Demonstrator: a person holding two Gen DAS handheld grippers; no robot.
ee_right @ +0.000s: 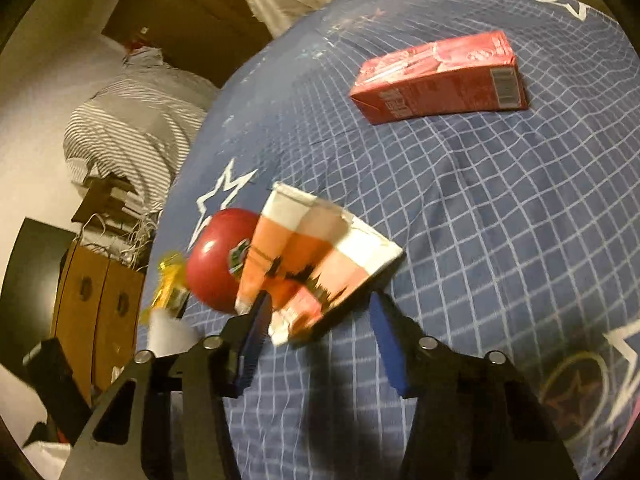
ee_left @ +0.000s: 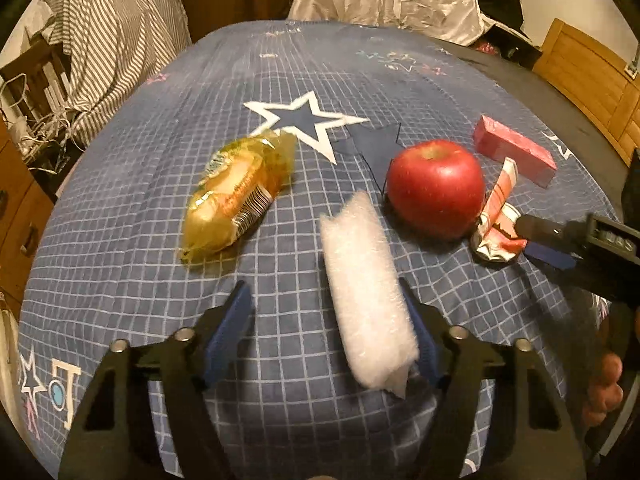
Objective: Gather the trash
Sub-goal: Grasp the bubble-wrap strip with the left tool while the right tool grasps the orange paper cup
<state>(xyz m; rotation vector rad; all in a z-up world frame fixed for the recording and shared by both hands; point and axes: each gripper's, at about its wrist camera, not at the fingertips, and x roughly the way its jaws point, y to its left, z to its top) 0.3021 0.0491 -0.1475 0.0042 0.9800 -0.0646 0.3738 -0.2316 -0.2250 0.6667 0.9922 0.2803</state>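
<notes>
While the left tool (ee_left: 324, 320) stands half open around a bubble-wrap roll (ee_left: 366, 300) on the bed (ee_left: 120, 264), the right tool (ee_right: 320, 324), half open, should square up on the crushed carton (ee_right: 316, 264).

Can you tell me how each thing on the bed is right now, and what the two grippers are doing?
Bubble wrap roll: lying between the left gripper's open fingers.
Crushed carton: crumpled, between the right gripper's fingers; grip unclear.
Apple: whole, resting on the bedspread.
Snack packet: lying sealed.
Red box: lying on its side, untouched.
</notes>
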